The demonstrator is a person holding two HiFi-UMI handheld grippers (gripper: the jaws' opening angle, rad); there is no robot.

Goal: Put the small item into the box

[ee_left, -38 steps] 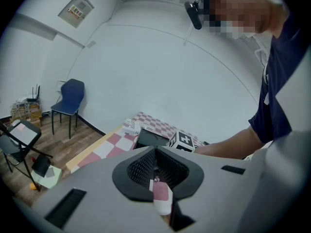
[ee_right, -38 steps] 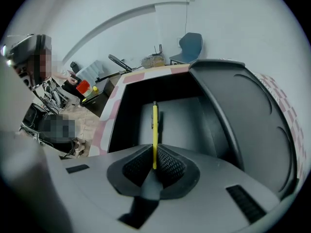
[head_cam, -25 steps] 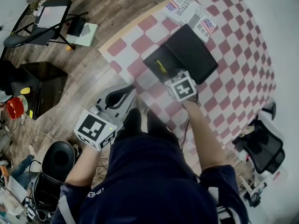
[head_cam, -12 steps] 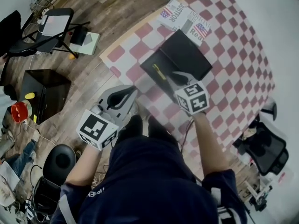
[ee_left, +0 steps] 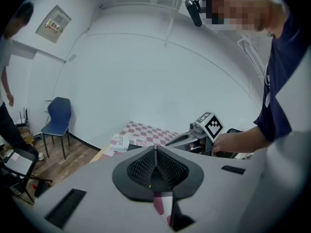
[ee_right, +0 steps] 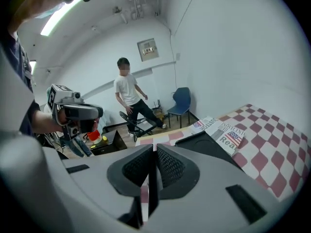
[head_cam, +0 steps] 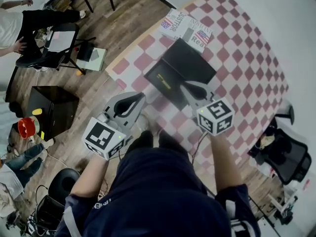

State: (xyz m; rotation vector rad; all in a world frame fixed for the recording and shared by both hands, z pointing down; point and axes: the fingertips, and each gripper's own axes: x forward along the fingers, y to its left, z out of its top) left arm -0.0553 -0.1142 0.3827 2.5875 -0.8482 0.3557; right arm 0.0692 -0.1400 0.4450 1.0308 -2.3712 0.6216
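A wooden floor [head_cam: 113, 19] and a white wall [ee_left: 146, 81] enclose a table [head_cam: 247, 68] covered in red-and-white checks. On it lies an open black box [head_cam: 197, 58], with newspapers [head_cam: 185, 26] just beyond its far corner. The left gripper [head_cam: 139, 97] hangs by the table's near edge, well apart from the box. The right gripper [head_cam: 186, 87] has its tips at the box's near side. Only the head view shows the small item [head_cam: 164, 82], a thin yellow strip lying inside the box's left part. Each gripper view shows its own jaws pressed together with nothing between them. The left gripper view alone shows the right gripper's marker cube side-on. The right gripper view alone shows a person [ee_right: 129, 98] in a white shirt standing beside a blue chair [ee_right: 182, 101].
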